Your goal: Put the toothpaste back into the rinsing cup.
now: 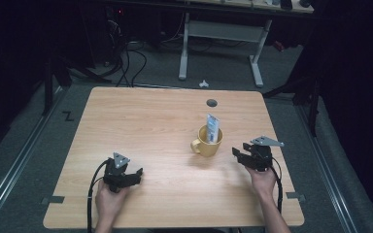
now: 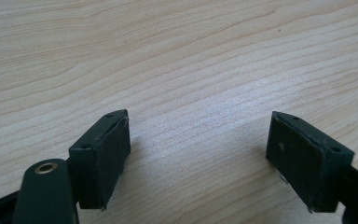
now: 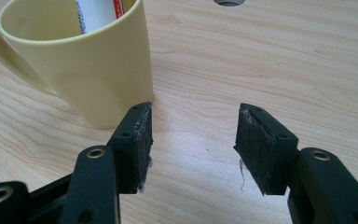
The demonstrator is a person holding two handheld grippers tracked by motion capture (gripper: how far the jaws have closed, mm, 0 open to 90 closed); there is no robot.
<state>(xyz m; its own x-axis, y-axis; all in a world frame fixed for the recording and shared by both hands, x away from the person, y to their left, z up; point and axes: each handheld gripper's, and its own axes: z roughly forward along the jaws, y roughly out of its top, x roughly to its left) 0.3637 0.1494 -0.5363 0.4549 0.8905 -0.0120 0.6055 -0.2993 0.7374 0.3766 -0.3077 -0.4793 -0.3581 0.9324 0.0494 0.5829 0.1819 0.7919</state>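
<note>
A: What is the biggest thing here?

B: The light wood counter (image 1: 141, 121), with a small round hole (image 1: 211, 103) toward its far edge. On it stands a pale yellow mug (image 1: 208, 141), right of the middle, handle turned to the left.

A: And inside the mug?

B: A white and blue tube (image 1: 213, 127), standing upright and rising above the rim. In the right gripper view the mug (image 3: 88, 70) is cut off at the top, so just a strip of the tube (image 3: 98, 14) shows, and its print is too small to read.

A: The grippers?

B: The right gripper (image 1: 246, 156) sits just right of the mug, jaws apart, nothing between them; its left jaw is near the mug's base. The left gripper (image 1: 128, 175) rests well left of the mug, near the counter's front edge, jaws wide and empty.

A: Room to move?

B: Bare wood lies all round the mug, most of it to its left.
</note>
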